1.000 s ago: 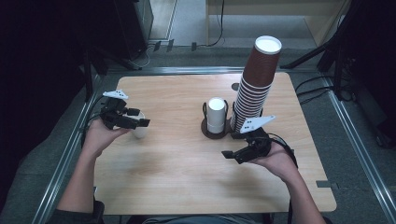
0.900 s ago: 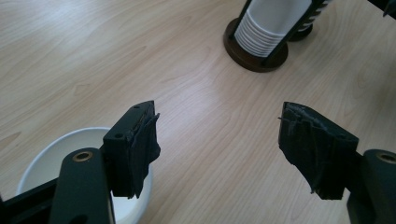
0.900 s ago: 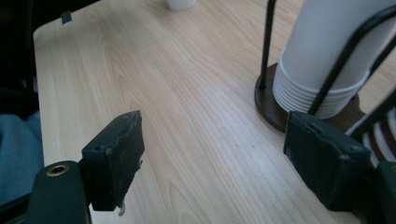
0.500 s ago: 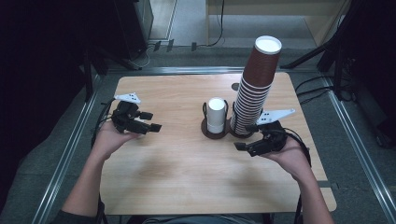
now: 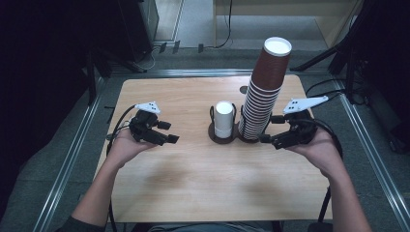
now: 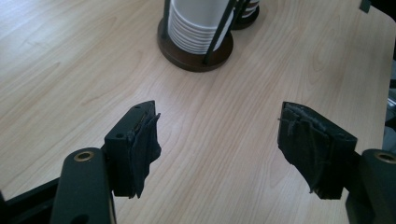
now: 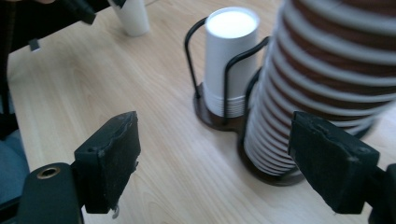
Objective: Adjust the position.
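Observation:
A tall stack of brown paper cups stands on a dark base at the table's far right. Beside it, a short stack of white cups sits in a black wire holder. My right gripper hovers open just right of the brown stack's foot, nothing between its pads; the right gripper view shows the brown stack and the white stack close ahead. My left gripper is open and empty left of the holder, facing the white stack. A single white cup stands on the table near the left gripper.
The wooden table has rounded corners and a metal frame along its sides. A small round hole lies behind the brown stack. Cables trail off the right edge. Dark floor lies beyond.
My left gripper has slid right toward the cup holder. My right gripper has risen and moved right and farther away, to beside the foot of the brown stack.

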Tool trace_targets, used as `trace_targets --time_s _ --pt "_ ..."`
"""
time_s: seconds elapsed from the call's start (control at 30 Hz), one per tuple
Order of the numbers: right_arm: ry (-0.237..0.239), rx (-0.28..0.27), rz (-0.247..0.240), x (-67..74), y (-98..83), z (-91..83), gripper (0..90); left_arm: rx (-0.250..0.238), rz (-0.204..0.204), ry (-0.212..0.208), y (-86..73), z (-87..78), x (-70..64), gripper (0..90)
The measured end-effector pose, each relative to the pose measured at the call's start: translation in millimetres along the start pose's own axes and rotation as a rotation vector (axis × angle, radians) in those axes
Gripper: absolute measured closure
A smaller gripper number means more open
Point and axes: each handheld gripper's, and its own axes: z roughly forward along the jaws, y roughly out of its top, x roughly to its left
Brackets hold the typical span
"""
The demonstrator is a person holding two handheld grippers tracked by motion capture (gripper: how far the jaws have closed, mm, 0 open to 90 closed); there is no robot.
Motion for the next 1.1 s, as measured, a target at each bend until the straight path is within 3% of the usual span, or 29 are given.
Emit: trace_targets --time_s 0.53,0.73,1.1 --pt "-0.042 -0.034 -0.004 -33.0 45.4 -53.1 17.6 0.02 0.013 -0.037 1.7 9.7 -8.1 27.6" --pt "-0.065 -0.046 -0.012 -39.2 62.0 -57.9 15.9 0.017 0.005 -0.071 1.7 11.4 -8.7 26.2" --pt "-0.096 -0.051 -0.015 -47.9 93.0 -51.0 14.3 0.053 0.047 -0.06 2.6 17.6 -16.4 26.0"
